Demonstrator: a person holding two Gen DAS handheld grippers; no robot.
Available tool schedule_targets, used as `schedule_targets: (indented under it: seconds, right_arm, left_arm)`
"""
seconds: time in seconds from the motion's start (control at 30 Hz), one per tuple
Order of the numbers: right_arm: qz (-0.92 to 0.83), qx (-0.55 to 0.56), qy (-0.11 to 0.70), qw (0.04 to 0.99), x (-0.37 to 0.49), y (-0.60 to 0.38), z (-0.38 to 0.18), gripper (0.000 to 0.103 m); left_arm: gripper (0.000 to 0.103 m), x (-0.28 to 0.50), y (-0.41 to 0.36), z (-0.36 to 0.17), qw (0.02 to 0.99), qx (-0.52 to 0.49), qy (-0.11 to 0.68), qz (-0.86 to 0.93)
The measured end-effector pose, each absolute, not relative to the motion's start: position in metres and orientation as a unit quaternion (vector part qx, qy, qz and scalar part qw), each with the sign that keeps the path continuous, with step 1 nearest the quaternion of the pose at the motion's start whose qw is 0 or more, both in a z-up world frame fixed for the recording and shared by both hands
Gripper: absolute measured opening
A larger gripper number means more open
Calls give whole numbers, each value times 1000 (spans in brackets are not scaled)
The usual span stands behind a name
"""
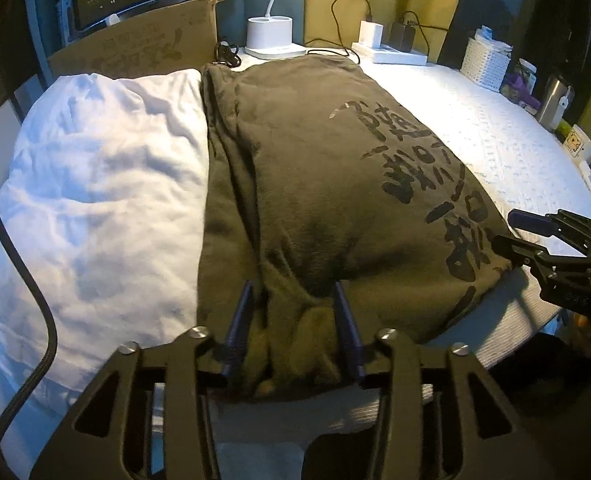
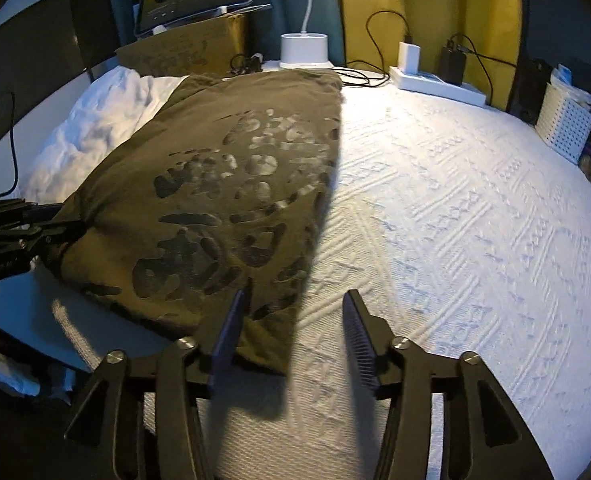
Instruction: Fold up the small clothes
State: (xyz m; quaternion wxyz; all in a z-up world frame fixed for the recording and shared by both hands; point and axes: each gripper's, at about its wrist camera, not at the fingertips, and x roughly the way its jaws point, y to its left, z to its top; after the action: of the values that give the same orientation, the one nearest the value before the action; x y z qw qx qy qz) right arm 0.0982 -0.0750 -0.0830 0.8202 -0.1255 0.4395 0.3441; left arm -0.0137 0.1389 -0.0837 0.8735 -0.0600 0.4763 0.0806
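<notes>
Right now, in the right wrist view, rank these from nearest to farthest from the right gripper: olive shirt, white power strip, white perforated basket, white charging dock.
1. olive shirt, its near corner by the left finger of the right gripper.
2. white perforated basket, far right edge.
3. white power strip, back, right of centre.
4. white charging dock, back centre.

The olive-green printed garment [image 1: 315, 184] hides part of the rumpled white cloth [image 1: 95, 184]; its print [image 2: 231, 200] blurs

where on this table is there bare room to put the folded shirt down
The white tablecloth is bare between the olive shirt and the white basket. It is crowded along the back by the power strip and at left, where white cloth lies.
</notes>
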Motion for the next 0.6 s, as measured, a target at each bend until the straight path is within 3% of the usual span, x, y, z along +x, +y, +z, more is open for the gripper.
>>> schedule_targets:
  seconds: [0.27,0.6]
  right_arm:
    - [355,-121,444,813,106,-85,-83,63]
    - [349,-101,448,817,124,-118,-82,69]
  left_arm:
    - [63,-2,123,-67,876,-52,469,97]
    - [64,22,91,-69,872,-40,475,109]
